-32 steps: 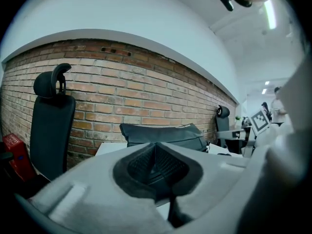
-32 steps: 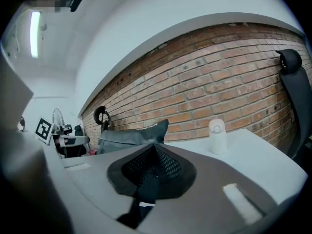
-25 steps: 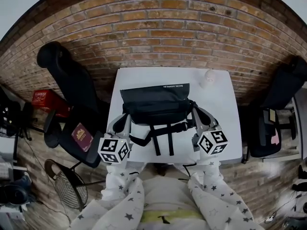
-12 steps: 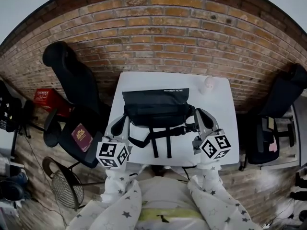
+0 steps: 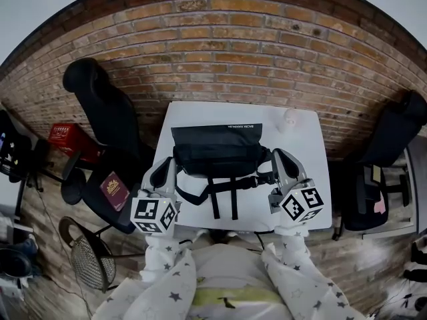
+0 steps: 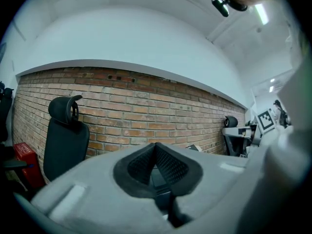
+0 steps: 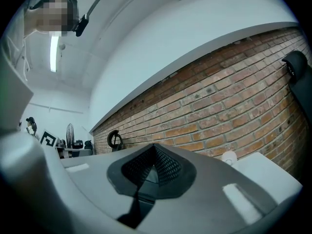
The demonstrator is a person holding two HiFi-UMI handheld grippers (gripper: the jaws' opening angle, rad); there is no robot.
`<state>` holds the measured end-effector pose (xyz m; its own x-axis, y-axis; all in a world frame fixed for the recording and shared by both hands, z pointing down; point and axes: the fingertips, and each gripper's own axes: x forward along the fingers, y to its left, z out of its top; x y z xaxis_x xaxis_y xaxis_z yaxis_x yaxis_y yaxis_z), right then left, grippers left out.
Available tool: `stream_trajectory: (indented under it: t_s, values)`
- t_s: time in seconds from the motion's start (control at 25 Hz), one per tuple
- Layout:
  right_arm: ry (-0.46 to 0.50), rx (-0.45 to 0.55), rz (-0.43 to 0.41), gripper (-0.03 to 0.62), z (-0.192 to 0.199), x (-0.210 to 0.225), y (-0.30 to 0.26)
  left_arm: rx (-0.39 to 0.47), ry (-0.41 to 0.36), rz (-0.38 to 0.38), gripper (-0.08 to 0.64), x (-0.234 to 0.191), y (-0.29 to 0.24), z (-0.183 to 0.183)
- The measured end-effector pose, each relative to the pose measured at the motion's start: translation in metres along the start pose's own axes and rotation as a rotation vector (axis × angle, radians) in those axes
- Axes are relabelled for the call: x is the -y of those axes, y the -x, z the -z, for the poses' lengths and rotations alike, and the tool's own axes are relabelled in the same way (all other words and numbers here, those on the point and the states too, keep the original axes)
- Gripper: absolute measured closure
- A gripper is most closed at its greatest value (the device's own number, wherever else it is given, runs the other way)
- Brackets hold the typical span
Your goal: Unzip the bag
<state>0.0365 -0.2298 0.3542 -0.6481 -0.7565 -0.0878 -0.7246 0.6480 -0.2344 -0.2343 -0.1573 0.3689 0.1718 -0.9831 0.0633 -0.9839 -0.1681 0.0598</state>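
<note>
A black bag [image 5: 217,151] lies flat in the middle of the white table [image 5: 313,172], its straps [image 5: 224,195] trailing toward the front edge. My left gripper [image 5: 163,171] hovers at the bag's left end, shut, with nothing between its pads. My right gripper [image 5: 280,157] is at the bag's right end, also shut and empty. In the left gripper view the left gripper [image 6: 156,152] tilts upward toward the brick wall. The right gripper [image 7: 154,152] does the same in the right gripper view. The zipper is too small to make out.
A small white object [image 5: 289,117] stands at the table's far right corner. A black office chair [image 5: 100,112] with a red booklet [image 5: 113,189] on its seat stands to the left, another dark chair [image 5: 393,132] to the right. The brick wall [image 5: 220,52] runs behind the table.
The left gripper has drifted slightly left and back from the bag's end. The right gripper has barely moved. Both stay shut.
</note>
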Motion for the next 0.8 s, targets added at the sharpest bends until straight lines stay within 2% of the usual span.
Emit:
stream_trajectory:
  t_s: [0.8]
  values:
    - [0.002, 0.006, 0.009, 0.584, 0.001, -0.004, 0.003, 0.007, -0.010, -0.024, 0.561, -0.006, 0.012, -0.003]
